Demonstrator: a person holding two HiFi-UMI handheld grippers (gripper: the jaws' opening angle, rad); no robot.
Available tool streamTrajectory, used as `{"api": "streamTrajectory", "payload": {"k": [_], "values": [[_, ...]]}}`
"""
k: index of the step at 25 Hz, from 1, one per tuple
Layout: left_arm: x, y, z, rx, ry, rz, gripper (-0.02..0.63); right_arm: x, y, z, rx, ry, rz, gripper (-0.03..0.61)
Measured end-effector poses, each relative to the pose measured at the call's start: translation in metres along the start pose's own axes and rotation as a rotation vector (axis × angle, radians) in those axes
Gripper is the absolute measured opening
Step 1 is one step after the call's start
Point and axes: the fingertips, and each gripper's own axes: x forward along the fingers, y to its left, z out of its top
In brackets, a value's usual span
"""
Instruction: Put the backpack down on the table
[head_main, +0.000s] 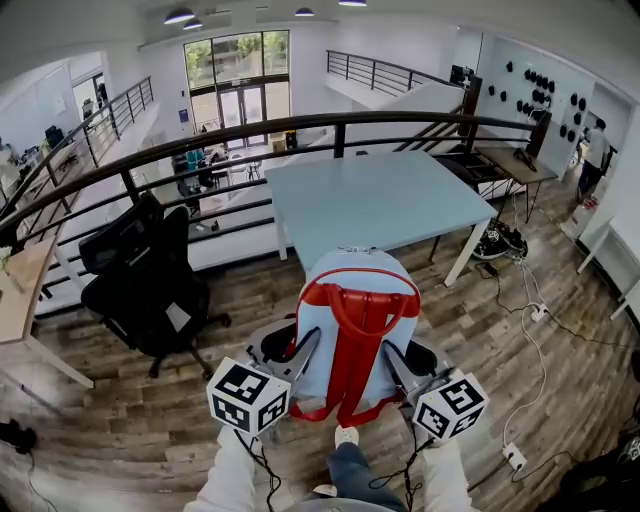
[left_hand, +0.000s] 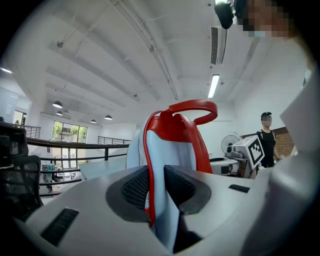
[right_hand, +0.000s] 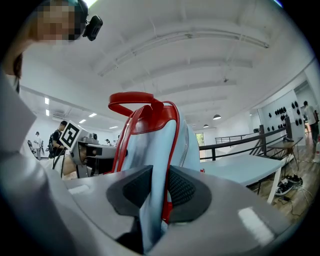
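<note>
A light blue backpack (head_main: 352, 330) with red straps and a red top handle hangs upright in the air between my two grippers, short of the pale blue table (head_main: 375, 200). My left gripper (head_main: 300, 352) is shut on the backpack's left edge, its pads pinching blue fabric and red trim (left_hand: 152, 187). On the other side my right gripper (head_main: 395, 362) is shut on the right edge in the same way (right_hand: 155, 192). In the left gripper view the backpack (left_hand: 172, 145) stands upright with the table (left_hand: 102, 167) behind it.
A black office chair (head_main: 150, 270) stands left of the table. A dark railing (head_main: 250, 130) runs behind the table. Cables, a power strip (head_main: 515, 458) and shoes (head_main: 500, 240) lie on the wood floor at the right. People stand in the background.
</note>
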Motion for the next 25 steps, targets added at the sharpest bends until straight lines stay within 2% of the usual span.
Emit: {"api": "streamTrajectory", "payload": {"k": [13,25], "values": [[0.142,0.082,0.041,0.000,-0.025,0.073,0.094,0.112,-0.133,0.034,-0.022,-0.011,0.073,0.095],[0.240,0.130,0.049,-0.014,-0.014,0.091,0.094,0.177,-0.224,0.037,-0.013,-0.004,0.102,0.095]]}}
